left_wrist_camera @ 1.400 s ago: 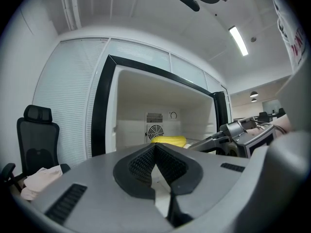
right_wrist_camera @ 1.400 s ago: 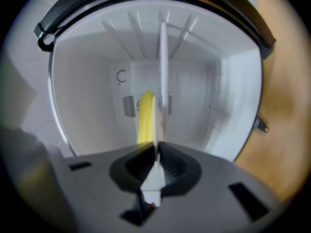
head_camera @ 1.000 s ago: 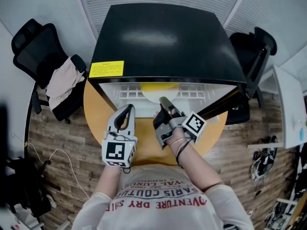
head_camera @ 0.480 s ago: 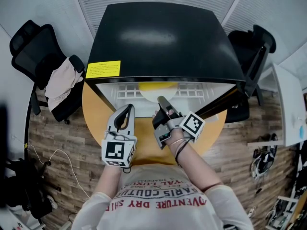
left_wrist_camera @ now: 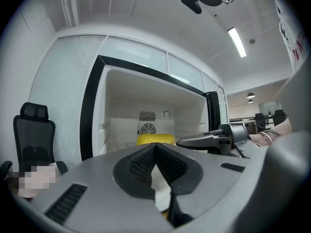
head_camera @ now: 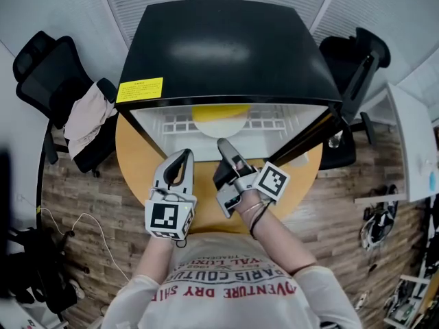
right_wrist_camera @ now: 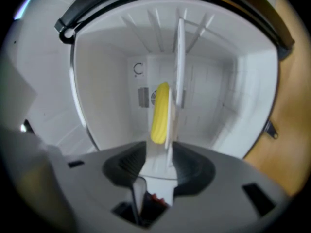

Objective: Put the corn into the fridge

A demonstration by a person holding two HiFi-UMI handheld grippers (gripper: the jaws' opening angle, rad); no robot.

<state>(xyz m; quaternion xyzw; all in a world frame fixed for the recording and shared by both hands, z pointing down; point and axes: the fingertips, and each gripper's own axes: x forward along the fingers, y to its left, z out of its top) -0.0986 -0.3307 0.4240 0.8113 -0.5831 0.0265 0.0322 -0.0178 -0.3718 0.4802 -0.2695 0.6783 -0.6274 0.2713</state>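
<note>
The right claw (right_wrist_camera: 158, 152) has just been opening its jaws and now stands wide, with nothing between them. The corn (right_wrist_camera: 160, 113) lies straight ahead, beyond the tips, on a shelf inside the fridge (right_wrist_camera: 97, 96). So the placing looks done, and only backing out remains. The left claw (left_wrist_camera: 155, 147) is pinched together and empty. The right claw view shows the corn deep inside, near the back wall. The head view gives only a yellow strip there, but shows both claws over the counter (head_camera: 137, 163).

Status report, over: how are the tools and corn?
Left tool shut, empty. Right tool just opened, empty. Yellow corn cob inside open black fridge. Nothing blocking.
</note>
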